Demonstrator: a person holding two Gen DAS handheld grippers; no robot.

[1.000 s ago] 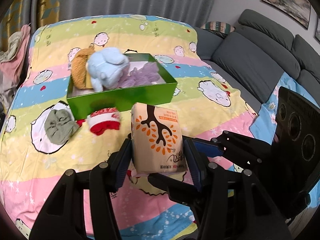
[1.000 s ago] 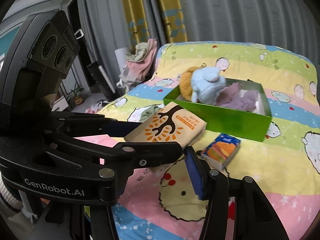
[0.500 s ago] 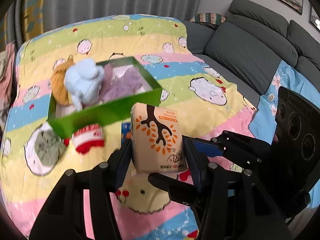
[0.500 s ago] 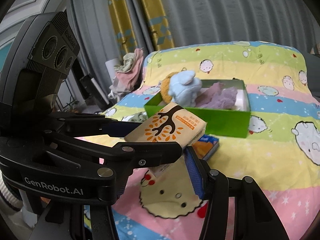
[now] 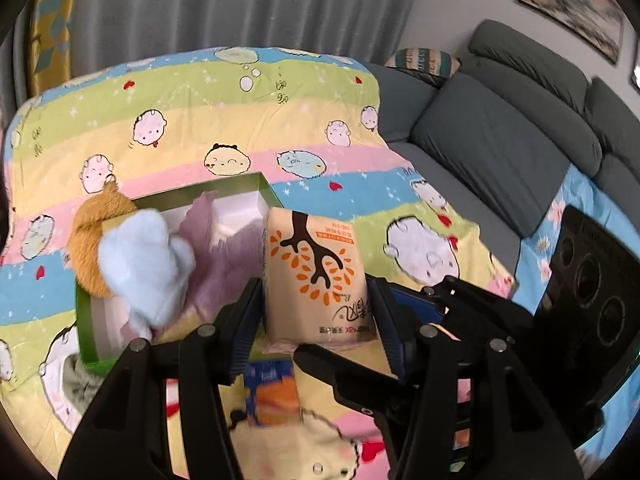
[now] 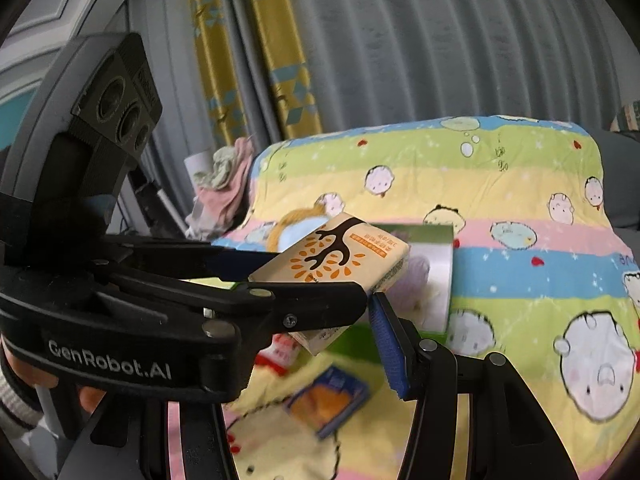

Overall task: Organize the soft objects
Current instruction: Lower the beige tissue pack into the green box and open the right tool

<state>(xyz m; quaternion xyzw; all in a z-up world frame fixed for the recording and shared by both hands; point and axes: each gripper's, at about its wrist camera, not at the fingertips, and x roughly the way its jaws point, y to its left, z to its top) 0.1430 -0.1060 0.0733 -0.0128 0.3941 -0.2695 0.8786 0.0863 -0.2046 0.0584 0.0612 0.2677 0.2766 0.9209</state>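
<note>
Tissue pack [image 5: 316, 276], beige w/ orange tree print, held in the air over the bed, just in front of the green box [image 5: 86, 332]. Left tongs [image 5: 316, 320] clamp it, pads on both long sides. Their jaws have just been opening a little, pack betw. them. Right tongs [image 6: 352, 316]: blue pad [image 6: 390, 350] sits by the pack's near corner; contact can't be told, other finger hidden behind left tongs. Box holds blue plush [image 5: 140, 268], brown plush [image 5: 90, 236], purple cloth [image 5: 224, 256]. Small blue-orange packet [image 5: 272, 392] lies on cartoon bedsheet [image 5: 200, 120] below the pack. Grey sofa [image 5: 500, 148] to the right.
</note>
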